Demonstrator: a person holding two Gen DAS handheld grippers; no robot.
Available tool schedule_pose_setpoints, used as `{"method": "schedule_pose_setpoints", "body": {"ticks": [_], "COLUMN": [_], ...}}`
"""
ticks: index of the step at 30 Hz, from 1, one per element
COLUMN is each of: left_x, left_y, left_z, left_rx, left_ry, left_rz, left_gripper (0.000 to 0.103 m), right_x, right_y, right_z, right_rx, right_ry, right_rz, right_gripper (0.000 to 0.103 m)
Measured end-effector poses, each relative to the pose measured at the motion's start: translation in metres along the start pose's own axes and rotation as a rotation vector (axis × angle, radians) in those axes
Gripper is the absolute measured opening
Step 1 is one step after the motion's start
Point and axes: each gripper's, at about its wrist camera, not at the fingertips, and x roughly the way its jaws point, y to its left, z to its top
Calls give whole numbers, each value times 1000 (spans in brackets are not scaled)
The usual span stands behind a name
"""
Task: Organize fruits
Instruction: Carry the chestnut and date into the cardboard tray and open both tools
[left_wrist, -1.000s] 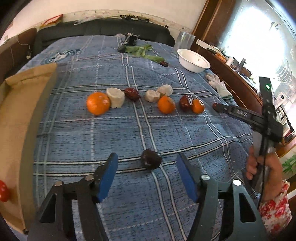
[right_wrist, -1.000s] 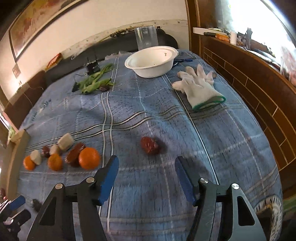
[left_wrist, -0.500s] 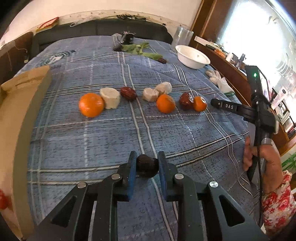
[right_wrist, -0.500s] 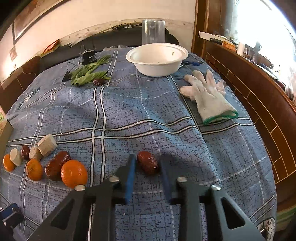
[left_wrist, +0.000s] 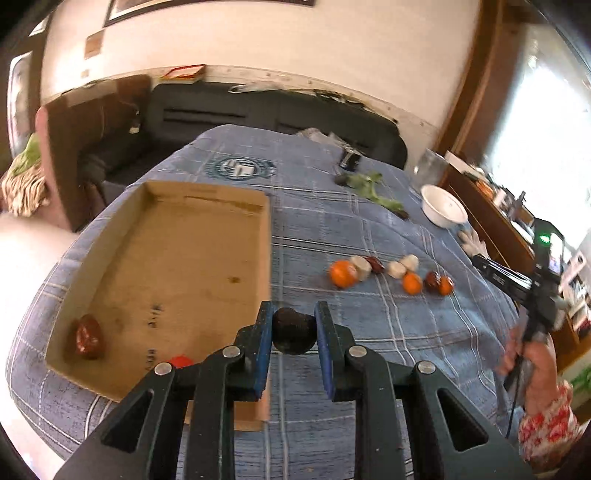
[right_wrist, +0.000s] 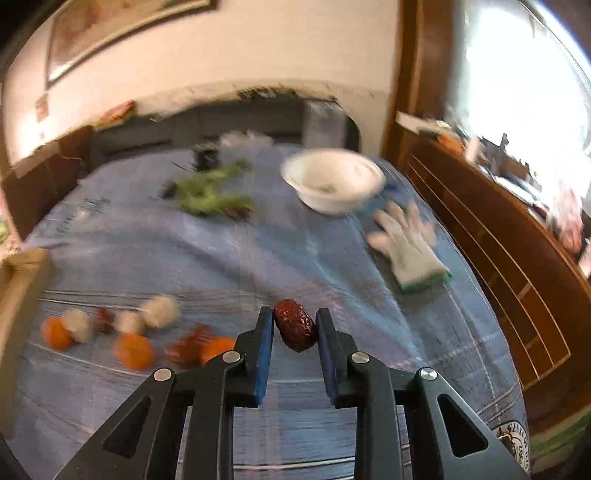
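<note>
Blue plaid cloth (left_wrist: 369, 332). Left gripper (left_wrist: 293, 332) clamps a dark date (left_wrist: 293, 331) beside the cardboard tray (left_wrist: 110, 236); right gripper (right_wrist: 294, 330) pinches a red date (right_wrist: 295, 329). Risk: red date sits at the pad tips and may slip out.

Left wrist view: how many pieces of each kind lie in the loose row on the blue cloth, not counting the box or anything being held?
Oranges: 3
White chunks: 3
Red dates: 2
Total: 8
</note>
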Motion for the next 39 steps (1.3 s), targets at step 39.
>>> {"method": "schedule_pose_setpoints", "body": {"ticks": [39], "left_x": [100], "left_y": [171], "left_z": [50], "left_rx": [-129], "left_ry": [252], "left_rz": [220], "left_gripper": [22], "right_x": [-4], "right_y": [325], "right_z": [-44], "right_rx": [-408], "right_ry": [274], "right_rz": [757], "right_gripper": [27]}}
